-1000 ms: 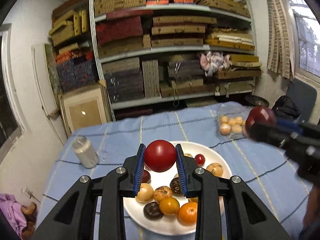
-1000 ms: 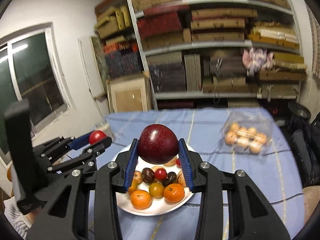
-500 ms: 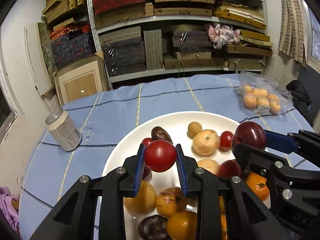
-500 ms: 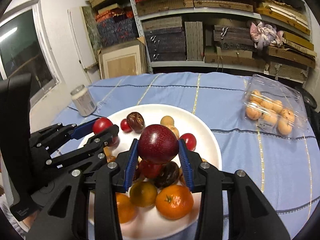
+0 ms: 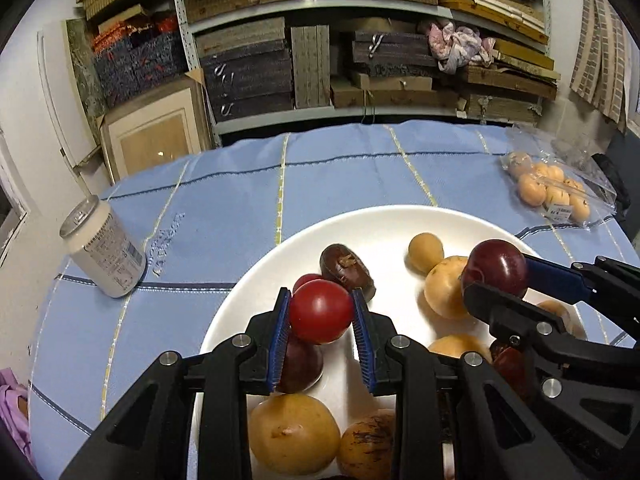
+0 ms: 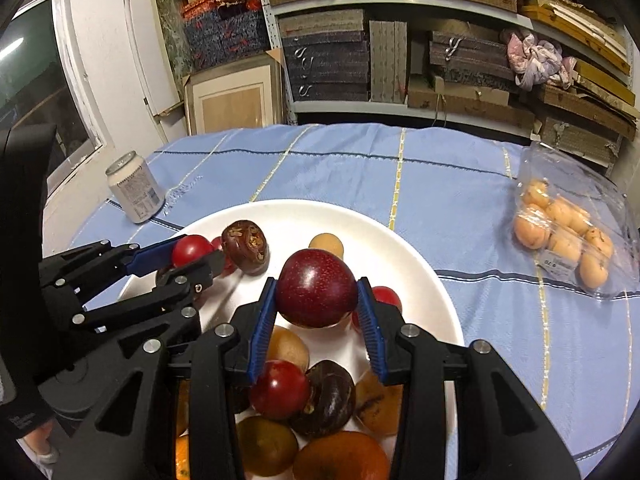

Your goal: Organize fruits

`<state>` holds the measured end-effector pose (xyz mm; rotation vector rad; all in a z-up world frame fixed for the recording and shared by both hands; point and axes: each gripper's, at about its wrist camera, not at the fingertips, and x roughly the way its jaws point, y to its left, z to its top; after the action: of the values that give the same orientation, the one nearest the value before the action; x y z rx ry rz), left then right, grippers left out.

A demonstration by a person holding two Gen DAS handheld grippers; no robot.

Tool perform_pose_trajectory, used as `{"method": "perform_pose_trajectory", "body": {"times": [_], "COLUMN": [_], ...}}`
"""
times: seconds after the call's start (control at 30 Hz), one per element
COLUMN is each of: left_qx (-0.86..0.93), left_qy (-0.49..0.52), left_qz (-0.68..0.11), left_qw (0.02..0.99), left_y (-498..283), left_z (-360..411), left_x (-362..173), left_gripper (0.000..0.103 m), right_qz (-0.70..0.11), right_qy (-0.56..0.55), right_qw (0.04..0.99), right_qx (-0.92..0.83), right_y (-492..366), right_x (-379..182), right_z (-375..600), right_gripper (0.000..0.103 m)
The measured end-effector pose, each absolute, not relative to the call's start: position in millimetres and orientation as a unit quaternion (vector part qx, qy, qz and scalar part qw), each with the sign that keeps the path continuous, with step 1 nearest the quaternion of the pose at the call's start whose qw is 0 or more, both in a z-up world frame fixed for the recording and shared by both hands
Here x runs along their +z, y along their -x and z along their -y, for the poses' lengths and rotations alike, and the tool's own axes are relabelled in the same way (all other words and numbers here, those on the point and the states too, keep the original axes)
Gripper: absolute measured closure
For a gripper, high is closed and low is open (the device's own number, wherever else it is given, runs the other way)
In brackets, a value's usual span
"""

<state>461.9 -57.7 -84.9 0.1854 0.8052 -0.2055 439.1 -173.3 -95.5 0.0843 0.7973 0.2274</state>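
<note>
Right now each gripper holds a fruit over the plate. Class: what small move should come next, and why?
Probably lower the left gripper slightly and open it: its red tomato hangs just above the white plate, near another small red fruit.

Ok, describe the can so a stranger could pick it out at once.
Start at the blue tablecloth and its big white plate of fruit. Look off the plate's far-left side: the can stands alone on the cloth, apart from the plate. It is the only cylinder there, cream-white with a silver top and small print, nothing like the round fruit.
</note>
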Motion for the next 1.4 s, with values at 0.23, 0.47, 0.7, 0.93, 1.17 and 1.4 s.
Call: {"method": "perform_pose_trajectory", "body": {"times": [0.23, 0.47, 0.7, 0.93, 1.17, 1.4], "left_qx": [-0.101, -0.105, -0.142, -0.114, -0.105, -0.087], "left_qy": [-0.087, -0.081, -0.121, -0.151, -0.154, -0.156], "left_qz": [-0.411, -0.416, -0.388, -0.363, -0.341, -0.297], "left_qw": [0.902, 0.900, 0.903, 0.912, 0.921, 0.938], "left_y": [-471, -471, -438, -423, -403, -355], "left_z": [57, 45, 50, 69, 67, 64], "left_x": [-84, -76, -77, -85, -74, -42], "left_gripper": [0.072, 0.071, 0.070, 0.042, 0.019, 0.006], "right_qz": [-0.383, -0.382, -0.398, -0.402, -0.384, -0.351], "right_qy": [-0.038, -0.048, -0.066, -0.064, -0.084, -0.095], "right_qw": [0.917, 0.914, 0.902, 0.898, 0.906, 0.921], "right_qx": [0.110, 0.130, 0.152, 0.165, 0.157, 0.142], "right_y": [-442, -451, -456, -451, -436, -387], "right_x": [-94, -87, -91, -93, -77, -49], "right_z": [173, 168, 160, 158, 171, 187], "right_gripper": [0.064, 0.064, 0.064, 0.049, 0.044, 0.033]}}
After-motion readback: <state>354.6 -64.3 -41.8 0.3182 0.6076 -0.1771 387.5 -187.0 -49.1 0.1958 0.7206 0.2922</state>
